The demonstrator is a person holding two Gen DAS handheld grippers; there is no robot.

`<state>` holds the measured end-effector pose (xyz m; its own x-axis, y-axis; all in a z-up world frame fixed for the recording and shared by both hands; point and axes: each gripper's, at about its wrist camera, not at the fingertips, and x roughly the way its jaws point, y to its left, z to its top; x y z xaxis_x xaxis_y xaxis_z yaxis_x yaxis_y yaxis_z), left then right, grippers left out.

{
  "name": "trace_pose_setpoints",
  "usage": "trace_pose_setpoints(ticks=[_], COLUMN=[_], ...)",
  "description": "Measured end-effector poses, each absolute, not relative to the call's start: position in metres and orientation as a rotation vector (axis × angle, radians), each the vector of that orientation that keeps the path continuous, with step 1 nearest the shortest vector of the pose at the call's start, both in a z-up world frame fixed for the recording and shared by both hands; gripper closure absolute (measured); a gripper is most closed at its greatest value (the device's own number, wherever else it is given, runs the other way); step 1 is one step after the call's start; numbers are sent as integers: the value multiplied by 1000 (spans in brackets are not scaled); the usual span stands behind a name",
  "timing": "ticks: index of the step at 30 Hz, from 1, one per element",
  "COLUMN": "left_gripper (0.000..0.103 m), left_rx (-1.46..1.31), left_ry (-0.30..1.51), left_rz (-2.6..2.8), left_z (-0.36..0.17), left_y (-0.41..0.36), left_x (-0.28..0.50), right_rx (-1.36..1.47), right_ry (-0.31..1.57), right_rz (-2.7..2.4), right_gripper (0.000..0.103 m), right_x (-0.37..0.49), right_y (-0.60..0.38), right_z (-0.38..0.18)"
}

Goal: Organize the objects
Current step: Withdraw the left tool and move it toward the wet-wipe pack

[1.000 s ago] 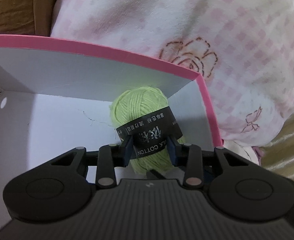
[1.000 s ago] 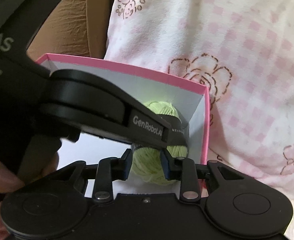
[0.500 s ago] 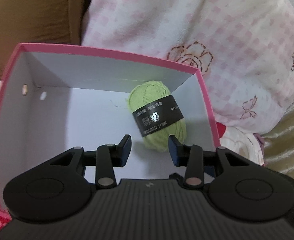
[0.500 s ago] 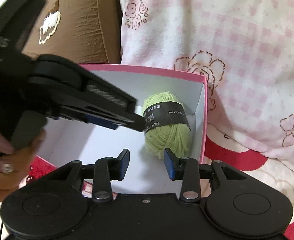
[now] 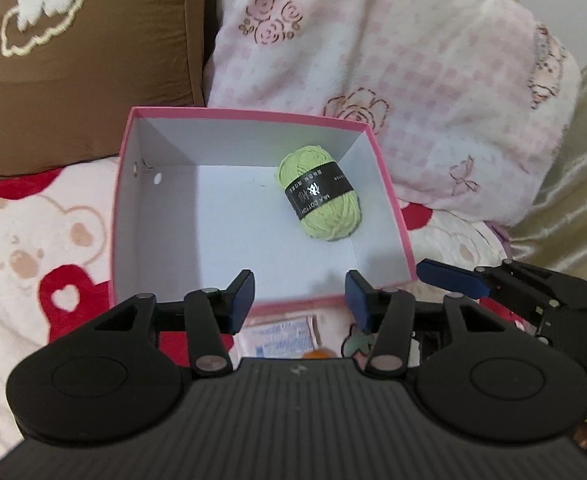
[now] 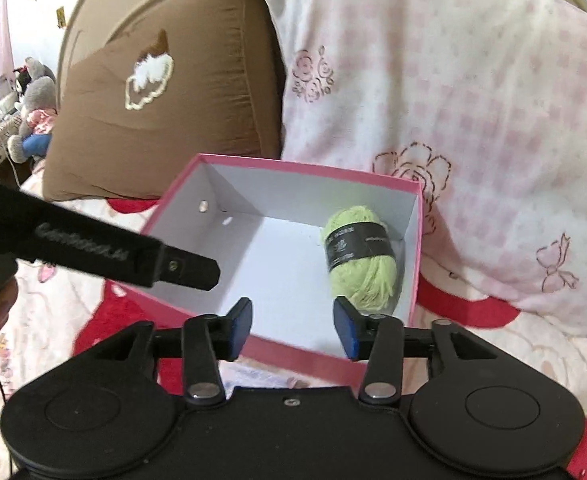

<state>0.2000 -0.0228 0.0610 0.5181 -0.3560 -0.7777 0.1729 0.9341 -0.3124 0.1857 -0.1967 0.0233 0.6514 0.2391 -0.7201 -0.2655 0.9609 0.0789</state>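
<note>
Yarn (image 5: pixel 319 192) lies loose in the far right corner of the box (image 5: pixel 393 220), and with the left claw (image 5: pixel 299 300) and right claw (image 6: pixel 293 326) both just spread and empty, I would lift them clear over the near rim before seeking another item.

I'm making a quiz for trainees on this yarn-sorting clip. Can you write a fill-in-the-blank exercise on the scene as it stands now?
1. The green yarn ball lies inside the ____ box.
2. The band around the yarn is ____ in colour.
3. The left hand-held gripper holds ____ between its pads.
4. Behind the box, beside the checked pink pillow, leans a ____ cushion.

Missing words: pink; black; nothing; brown
</note>
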Motion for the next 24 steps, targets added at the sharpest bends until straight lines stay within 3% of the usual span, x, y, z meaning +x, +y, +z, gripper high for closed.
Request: trace_pose_setpoints(ticks=[5,17,24], left_gripper=[47,28,21], left_rx=[-167,-102,-91], left_ry=[979,996,1005], left_rz=[-317,-305,-322], left_z=[74,82,74], left_y=[-14,11,15], left_x=[177,126,103], right_rx=[-61,-98,-62], right_ry=[817,853,856], right_rz=[300,324,328], right_gripper=[51,15,13], right_x=[157,106,82], right_y=[-187,-167,-168], right_z=[34,42,38])
